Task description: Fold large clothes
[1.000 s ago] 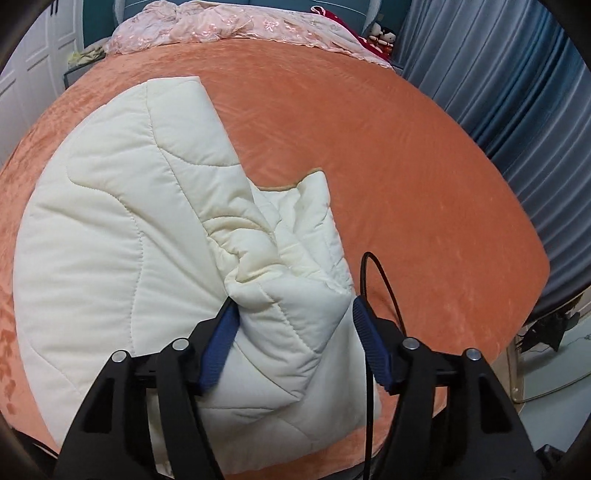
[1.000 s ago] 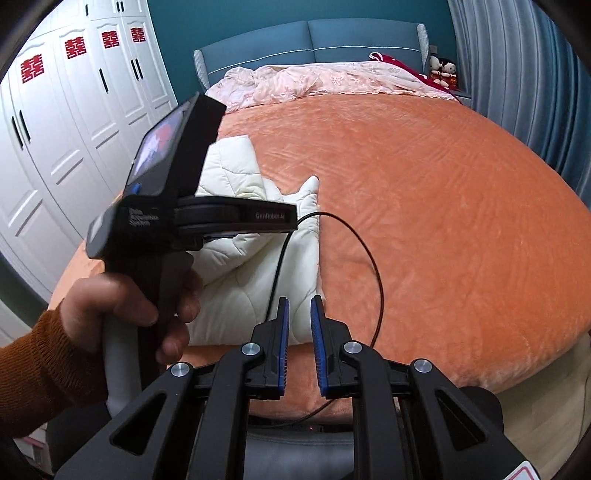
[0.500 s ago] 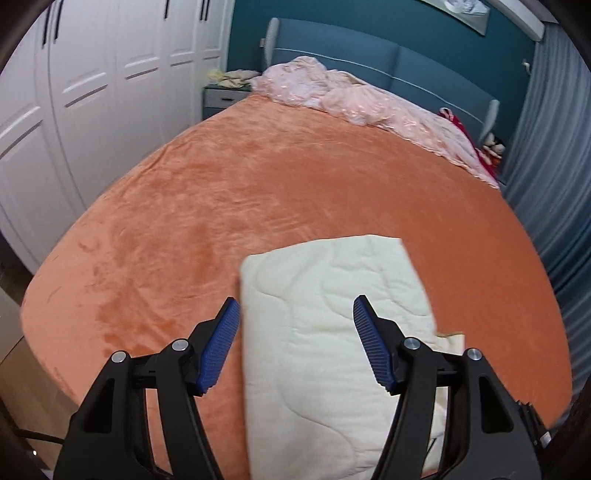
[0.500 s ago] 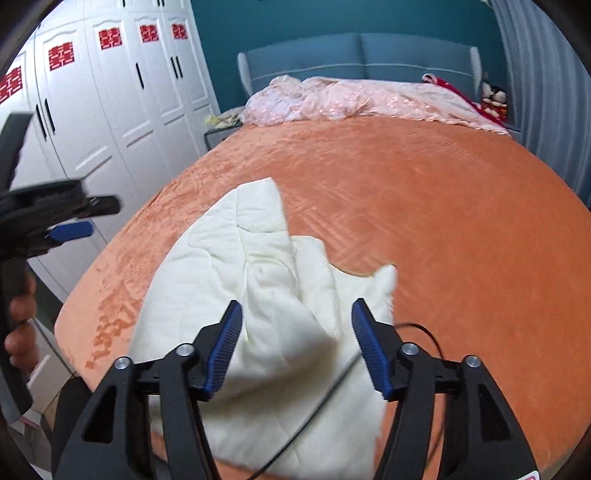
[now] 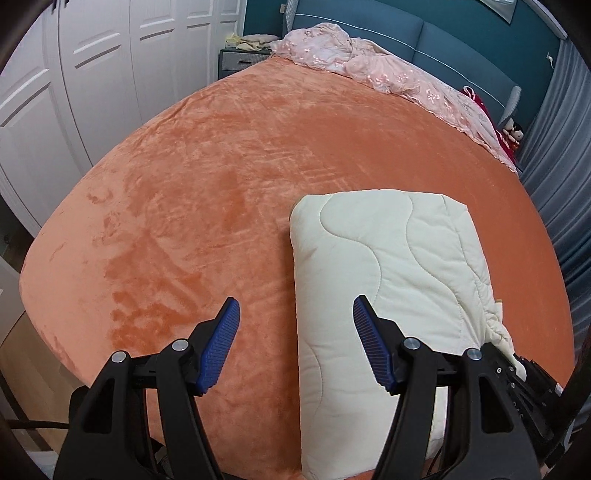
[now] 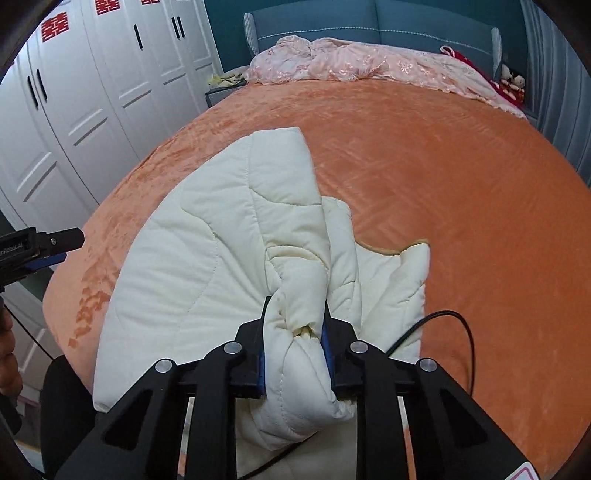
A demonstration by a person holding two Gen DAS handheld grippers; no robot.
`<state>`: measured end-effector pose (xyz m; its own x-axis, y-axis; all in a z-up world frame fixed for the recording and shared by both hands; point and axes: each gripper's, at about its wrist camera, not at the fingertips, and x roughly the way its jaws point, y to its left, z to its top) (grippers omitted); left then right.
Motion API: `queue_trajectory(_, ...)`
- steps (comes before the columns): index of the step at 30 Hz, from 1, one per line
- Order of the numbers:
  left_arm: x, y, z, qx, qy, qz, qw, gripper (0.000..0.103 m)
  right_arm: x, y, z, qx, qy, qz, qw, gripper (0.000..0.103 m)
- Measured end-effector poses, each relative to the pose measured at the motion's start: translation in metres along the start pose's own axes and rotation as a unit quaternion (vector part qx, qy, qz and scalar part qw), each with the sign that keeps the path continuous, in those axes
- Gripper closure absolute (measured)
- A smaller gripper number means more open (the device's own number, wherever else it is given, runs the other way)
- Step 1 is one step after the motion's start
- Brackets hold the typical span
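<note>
**Right gripper closing on the bunched edge of the quilted garment**

We have the cream quilted garment (image 6: 207, 266) lying near the foot corner of the bed, on the orange bedspread (image 6: 424, 155). In the left wrist view it shows as a tidy, rounded rectangle (image 5: 388, 266); in the right wrist view its near edge is gathered into a thick roll.

Our right gripper (image 6: 295, 339) is closing its jaws on that roll, and the padding already bulges out between the blue pads. Our left gripper (image 5: 293, 347) stands about half open with nothing in it, hovering above the bedspread with one finger over the garment's near-left edge.

To do this step well, we judge that the grip should take all the layers of the roll, not only the outer skin, or the inner layers may slide out when lifted. The left gripper would best take a matching corner, so the fold travels evenly.

The garment is puffy and soft, stitched in wavy lines, with rounded corners and springy bulk; it will likely resist a sharp crease. The bedspread is a plush velvet with crushed, shifting nap. A black cable (image 6: 443, 325) loops just beside the garment and could snag. Beyond lie a crumpled pink lace cover (image 6: 369, 59), a blue headboard (image 6: 369, 18) and white wardrobe doors (image 6: 92, 92).
</note>
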<state>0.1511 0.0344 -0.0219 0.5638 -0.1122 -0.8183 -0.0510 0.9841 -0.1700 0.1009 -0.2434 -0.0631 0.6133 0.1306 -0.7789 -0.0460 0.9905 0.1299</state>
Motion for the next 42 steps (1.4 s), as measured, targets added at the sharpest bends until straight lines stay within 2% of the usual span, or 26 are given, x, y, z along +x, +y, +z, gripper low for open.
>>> queue_trajectory(8, -0.019, -0.020, -0.015, 0.032, 0.009, -0.032, 0.9989, 0.041, -0.023, -0.021, -0.025, 0.051, 0.016, -0.017, 0.998, 0.085)
queue_trajectory(15, -0.025, -0.025, -0.025, 0.046, -0.006, -0.045, 0.9979, 0.042, -0.027, -0.011, -0.027, 0.039, 0.002, -0.032, 0.999, 0.085)
queue_trajectory(22, -0.017, -0.034, -0.050, 0.042, 0.000, -0.052, 0.9978, 0.042, -0.062, -0.029, -0.072, 0.060, -0.014, -0.062, 0.996, 0.086)
queue_trajectory(25, -0.006, -0.045, -0.063, 0.039, 0.025, -0.065, 0.9968, 0.042, -0.069, -0.047, -0.092, 0.090, -0.009, -0.072, 0.993, 0.086)
queue_trajectory(30, 0.002, -0.075, -0.071, 0.067, 0.024, -0.069, 0.9951, 0.042, -0.054, -0.071, -0.105, 0.123, 0.015, -0.071, 0.990, 0.085)
queue_trajectory(33, 0.012, -0.091, -0.075, 0.081, 0.026, -0.062, 0.9944, 0.042, -0.033, -0.066, -0.103, 0.111, 0.032, -0.064, 0.991, 0.084)
queue_trajectory(37, 0.021, -0.108, -0.080, 0.081, 0.028, -0.075, 0.9935, 0.042, -0.023, -0.053, -0.100, 0.077, 0.033, -0.082, 0.993, 0.079)
queue_trajectory(42, 0.043, -0.132, -0.086, 0.149, 0.006, -0.012, 0.9887, 0.041, -0.065, -0.054, -0.094, 0.073, -0.015, -0.072, 0.995, 0.074)
